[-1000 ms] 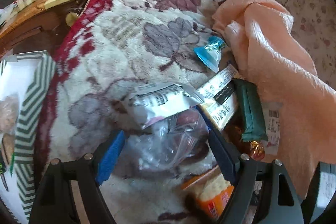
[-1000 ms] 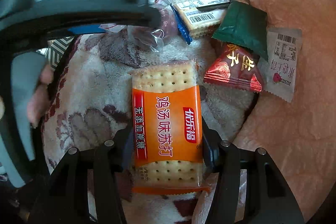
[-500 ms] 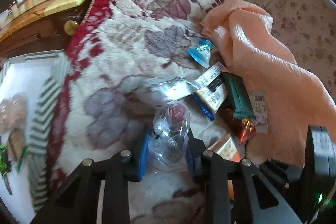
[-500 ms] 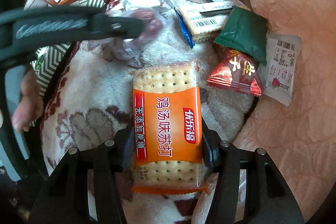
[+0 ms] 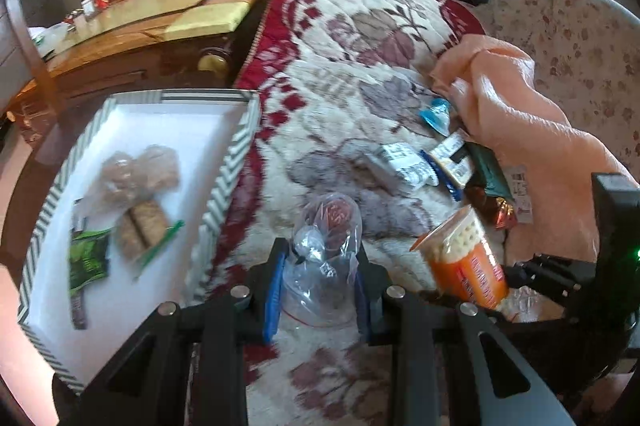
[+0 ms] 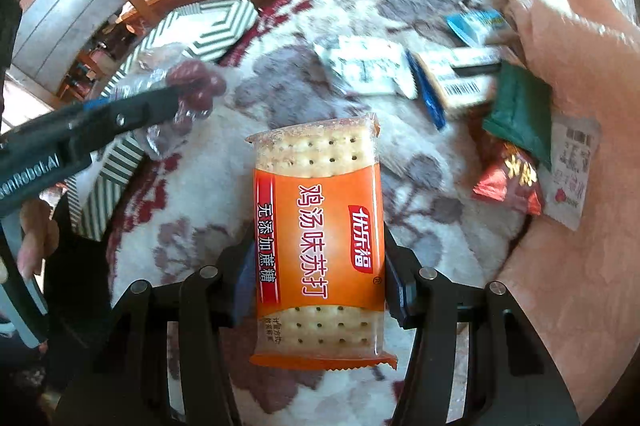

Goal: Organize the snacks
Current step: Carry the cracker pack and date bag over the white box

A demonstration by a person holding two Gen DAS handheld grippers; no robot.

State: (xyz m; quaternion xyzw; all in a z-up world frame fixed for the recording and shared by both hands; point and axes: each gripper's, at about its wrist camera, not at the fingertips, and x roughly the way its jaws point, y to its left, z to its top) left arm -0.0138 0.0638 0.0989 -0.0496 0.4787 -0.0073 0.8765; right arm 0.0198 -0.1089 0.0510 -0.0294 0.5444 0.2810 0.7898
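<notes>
Risk: thin clear bag (image 5: 326,258) slipping or tearing between left gripper (image 5: 318,290) jaws, narrowed just now onto slack film; contents, probably a red sweet, could drop short of box (image 5: 230,170).
Cracker pack (image 6: 318,246): clamped in right gripper (image 6: 316,296), mid-width, lifted off blanket (image 6: 312,2).
Pose: both tilted steeply down, left nearer box.
</notes>
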